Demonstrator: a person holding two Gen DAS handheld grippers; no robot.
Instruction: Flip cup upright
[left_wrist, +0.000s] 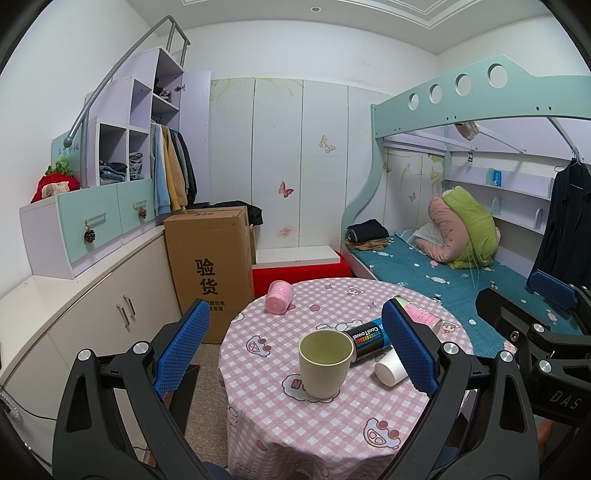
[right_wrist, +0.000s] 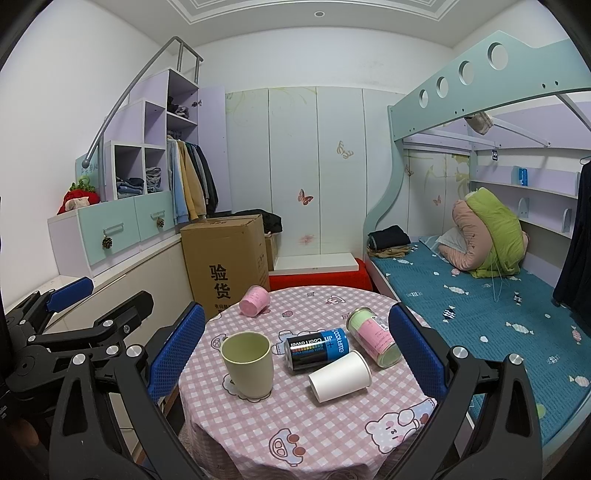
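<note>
Blue ridged pads line both tools: the left gripper (left_wrist: 297, 345) stands with its jaws spread wide and holds nothing, and the right gripper (right_wrist: 295, 350) is spread just as wide, also holding nothing. Between the left jaws, at the centre of the left view, one pale green plastic cup (left_wrist: 325, 363) stands upright, mouth up, on the round table with a pink checked cartoon cloth (left_wrist: 314, 435). Just right of it lies one black and blue can (right_wrist: 317, 347) on its side, reading "CoolTowel". One white paper cup (right_wrist: 340, 376) lies on its side against the can, in the lower centre of the right view. One green and pink glass jar (right_wrist: 375, 336) lies tipped beside them; its label is too small to read. One pink tub (left_wrist: 279, 296) lies on its side at the table's far edge, upper centre-left. Beyond, on the left, one brown cardboard box (left_wrist: 210, 266) bears large characters "验货".
</note>
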